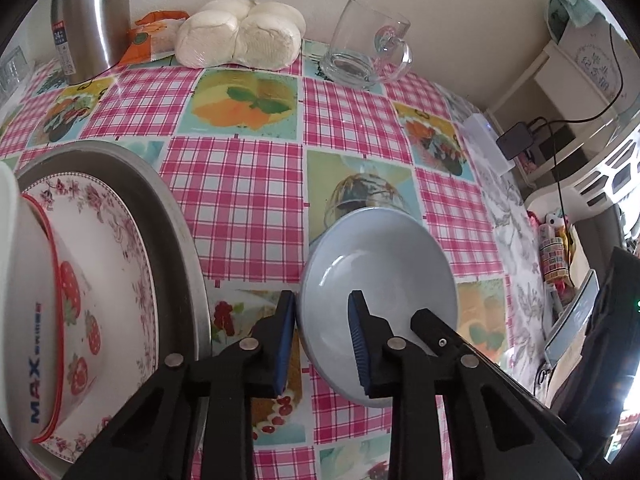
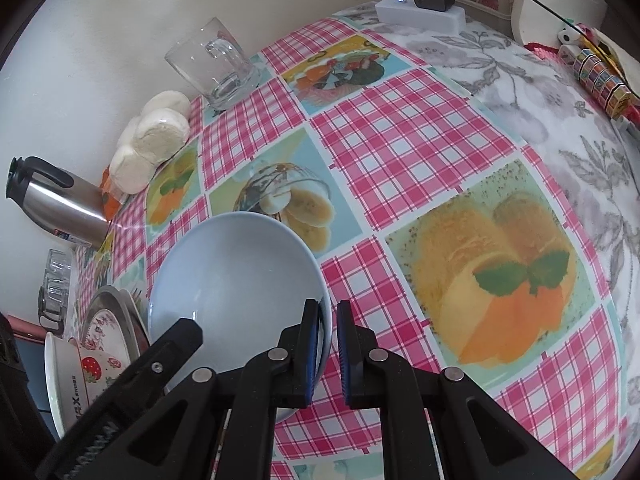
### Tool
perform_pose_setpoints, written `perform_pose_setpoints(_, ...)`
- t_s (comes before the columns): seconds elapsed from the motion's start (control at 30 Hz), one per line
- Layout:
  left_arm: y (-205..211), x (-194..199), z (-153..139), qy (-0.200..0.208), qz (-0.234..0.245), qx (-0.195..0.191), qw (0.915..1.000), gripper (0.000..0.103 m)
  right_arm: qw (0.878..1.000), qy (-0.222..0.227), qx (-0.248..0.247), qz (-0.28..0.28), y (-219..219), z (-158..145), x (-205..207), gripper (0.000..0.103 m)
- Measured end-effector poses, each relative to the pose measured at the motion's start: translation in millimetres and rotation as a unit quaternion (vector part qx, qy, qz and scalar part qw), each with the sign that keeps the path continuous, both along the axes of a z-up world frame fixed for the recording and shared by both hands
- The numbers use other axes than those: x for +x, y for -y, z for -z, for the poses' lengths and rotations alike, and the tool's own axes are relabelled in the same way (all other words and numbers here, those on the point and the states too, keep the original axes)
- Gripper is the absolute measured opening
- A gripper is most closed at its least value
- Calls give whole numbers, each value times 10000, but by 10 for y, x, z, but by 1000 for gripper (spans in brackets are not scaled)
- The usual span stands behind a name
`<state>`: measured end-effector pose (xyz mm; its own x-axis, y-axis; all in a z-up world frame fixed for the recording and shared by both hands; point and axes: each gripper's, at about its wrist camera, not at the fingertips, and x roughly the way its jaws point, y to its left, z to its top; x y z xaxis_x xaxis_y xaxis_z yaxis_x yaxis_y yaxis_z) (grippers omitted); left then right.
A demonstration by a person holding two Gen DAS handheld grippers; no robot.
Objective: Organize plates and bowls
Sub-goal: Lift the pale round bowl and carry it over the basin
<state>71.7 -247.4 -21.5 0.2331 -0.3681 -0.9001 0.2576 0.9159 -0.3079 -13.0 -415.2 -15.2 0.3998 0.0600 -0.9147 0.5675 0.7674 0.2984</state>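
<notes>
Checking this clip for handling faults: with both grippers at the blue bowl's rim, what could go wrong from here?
1. The right gripper pinches only the thin rim of the tilted blue bowl, which could pivot or slip.
2. The left gripper straddles the rim elsewhere. Whether its pads press is unclear, and uneven pulls might twist the bowl loose.
3. The strawberry bowl on the floral plate sits close, so a swing could knock it.

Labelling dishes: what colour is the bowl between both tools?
Plain pale blue bowl, no pattern. Right wrist view shows it best.
</notes>
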Motion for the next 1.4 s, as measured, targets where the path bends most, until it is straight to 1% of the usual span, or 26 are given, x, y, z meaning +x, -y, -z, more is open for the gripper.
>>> perform_pose_setpoints(0.07,-2,11,41,-54,9,-22,10000,23,10000,10,22,-1,-4,5,-13,10)
perform_pose_setpoints(0.13,14,11,105,-143,47,-17,9999,21,10000,-1,34,12,-6,25,-9,10)
perform_pose_setpoints(0.2,56,-2,113,-85,114,36,9999,20,10000,-46,32,44,-2,53,-8,11)
perform_pose_setpoints(0.27,70,-10,141,-136,150,-22,9998,20,9999,-19,128,89,24,68,-21,11)
perform_pose_setpoints(0.33,87,-13,190,-181,170,17,9997,19,9998,-9,163,102,34,74,-32,11)
perform_pose_setpoints(0.73,116,-4,233,-91,216,-27,9997,19,9994,64,290,183,41,107,-54,13)
perform_pose_setpoints(1.03,84,-8,232,-243,193,-60,9995,18,9996,18,234,175,22,87,-43,13)
perform_pose_setpoints(1.27,44,-10,216,-331,139,-202,9992,18,9997,-20,195,124,19,71,-44,13)
perform_pose_setpoints(1.4,6,-4,159,-294,60,-267,9992,18,9998,91,142,46,10,-13,-43,13)
